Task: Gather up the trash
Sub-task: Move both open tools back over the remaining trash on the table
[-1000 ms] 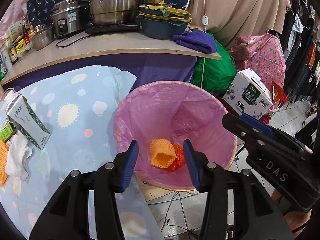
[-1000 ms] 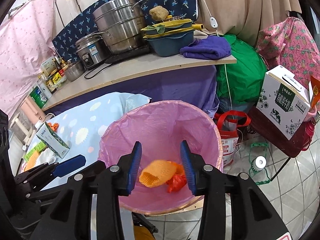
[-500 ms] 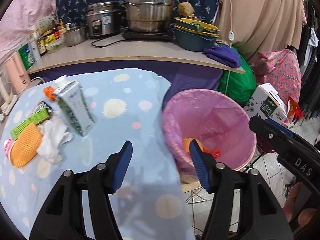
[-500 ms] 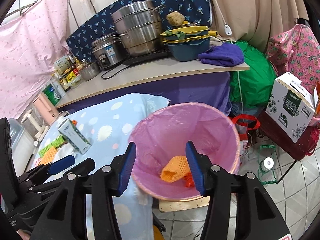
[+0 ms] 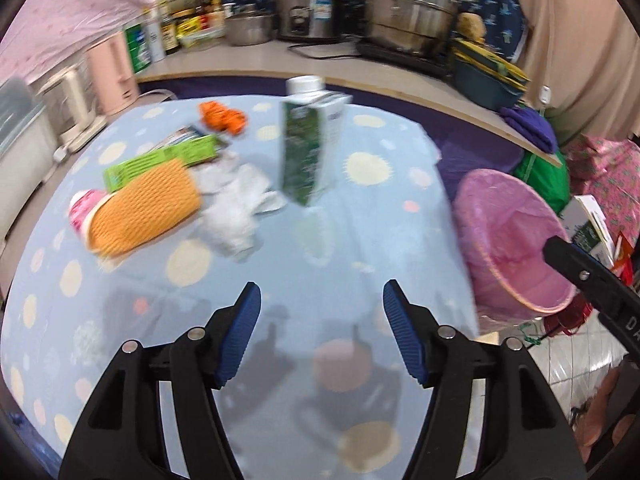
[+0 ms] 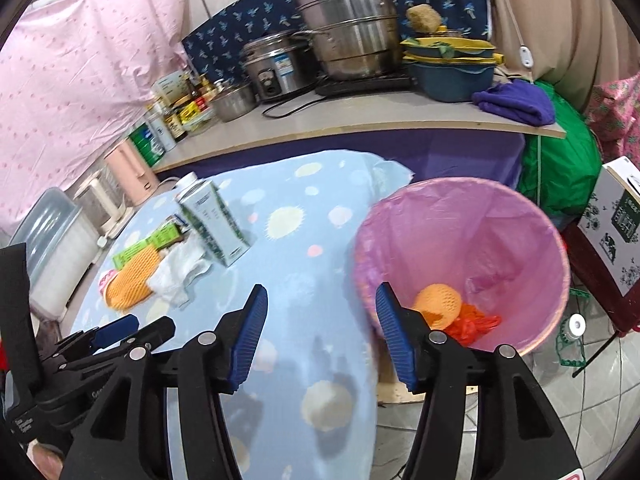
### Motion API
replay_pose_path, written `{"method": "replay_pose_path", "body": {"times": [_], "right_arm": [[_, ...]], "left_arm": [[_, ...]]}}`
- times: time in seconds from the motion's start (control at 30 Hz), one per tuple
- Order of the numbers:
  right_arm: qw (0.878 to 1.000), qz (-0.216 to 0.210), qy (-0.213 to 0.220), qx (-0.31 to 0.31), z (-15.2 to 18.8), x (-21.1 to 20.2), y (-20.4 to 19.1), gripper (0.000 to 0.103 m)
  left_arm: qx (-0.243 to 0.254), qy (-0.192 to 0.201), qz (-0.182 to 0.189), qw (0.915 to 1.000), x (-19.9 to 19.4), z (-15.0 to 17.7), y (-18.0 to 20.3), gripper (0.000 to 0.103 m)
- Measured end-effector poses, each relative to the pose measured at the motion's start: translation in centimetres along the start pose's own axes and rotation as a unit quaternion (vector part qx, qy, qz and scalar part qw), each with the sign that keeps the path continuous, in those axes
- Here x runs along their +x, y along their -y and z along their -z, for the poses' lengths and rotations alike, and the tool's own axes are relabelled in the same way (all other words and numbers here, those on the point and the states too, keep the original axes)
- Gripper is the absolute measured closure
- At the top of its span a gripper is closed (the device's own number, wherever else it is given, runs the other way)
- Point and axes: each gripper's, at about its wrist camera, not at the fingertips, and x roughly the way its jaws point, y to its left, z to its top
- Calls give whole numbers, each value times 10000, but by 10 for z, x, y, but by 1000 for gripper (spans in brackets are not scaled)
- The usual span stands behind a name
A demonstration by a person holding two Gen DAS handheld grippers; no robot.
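Note:
On the blue dotted tablecloth [image 5: 340, 240] lie an orange foam net [image 5: 144, 208], crumpled white tissue [image 5: 240, 204], a green wrapper [image 5: 160, 160], an orange scrap [image 5: 222, 116] and an upright green-and-white carton [image 5: 310, 144]. The pink-lined bin [image 6: 472, 248] stands at the table's right edge and holds an orange net [image 6: 436, 304] and red scrap [image 6: 474, 326]. My left gripper [image 5: 322, 312] hovers over bare cloth, its jaws opening with nothing between them. My right gripper [image 6: 320, 316] sits over the table edge beside the bin, jaws opening, empty.
Behind the table runs a counter [image 6: 360, 120] with steel pots [image 6: 348, 36], a rice cooker [image 6: 272, 68], stacked bowls [image 6: 452, 68], bottles and a purple cloth [image 6: 516, 100]. A green bag [image 6: 560, 168] and a printed box [image 6: 616, 228] stand right of the bin on tiled floor.
Both grippers swung left from above the bin toward the table, and their jaws widened. The table trash now fills the left wrist view; the bin has slid to the right.

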Motion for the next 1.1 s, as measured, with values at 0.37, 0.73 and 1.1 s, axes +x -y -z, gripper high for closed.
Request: {"method": "replay_pose_path", "body": {"times": [0.37,0.73,1.1], "right_arm": [[9964,-425,-447,-574,18,40,-81,48],[9878,-812,-710,-1121,22,85,-163,48],[9857,-832,-798,-1229,5,142,-207,48]], "left_arm": [[-893,-92,-691,9936,6,14,-113,41],[-1344,-118,-914,9866,6,25,-182,37],[-1650,-155,-875,9823,19,22,-215,33]]}}
